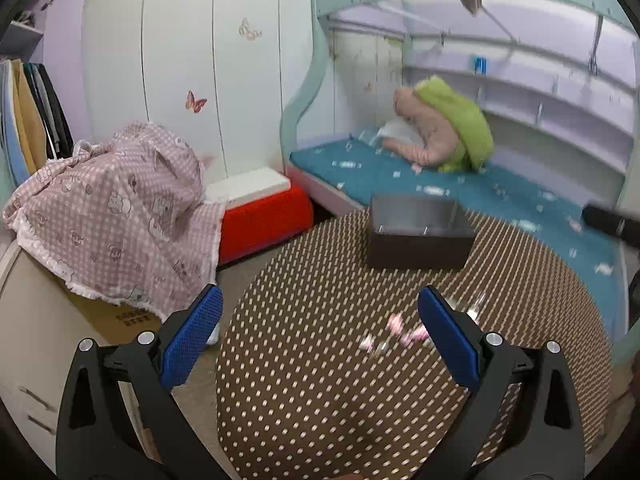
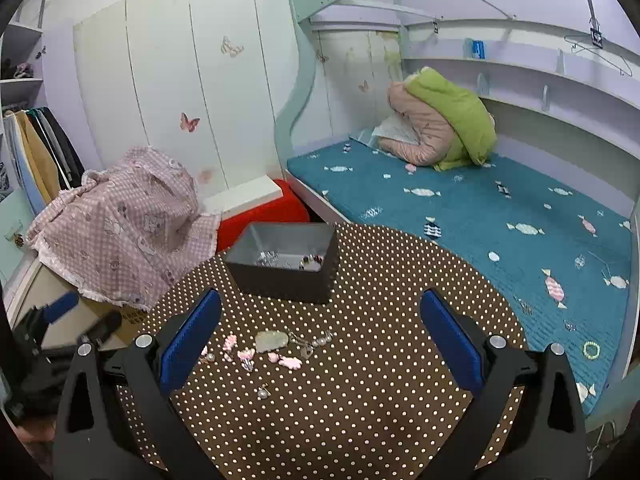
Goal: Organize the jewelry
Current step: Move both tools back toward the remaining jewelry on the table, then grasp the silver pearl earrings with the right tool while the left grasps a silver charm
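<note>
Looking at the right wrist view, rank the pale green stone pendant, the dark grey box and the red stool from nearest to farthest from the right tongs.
1. Pale green stone pendant: on the polka-dot table, just ahead of the right tongs.
2. Dark grey box: farther back on the table, slightly left.
3. Red stool: on the floor behind the box.
</note>
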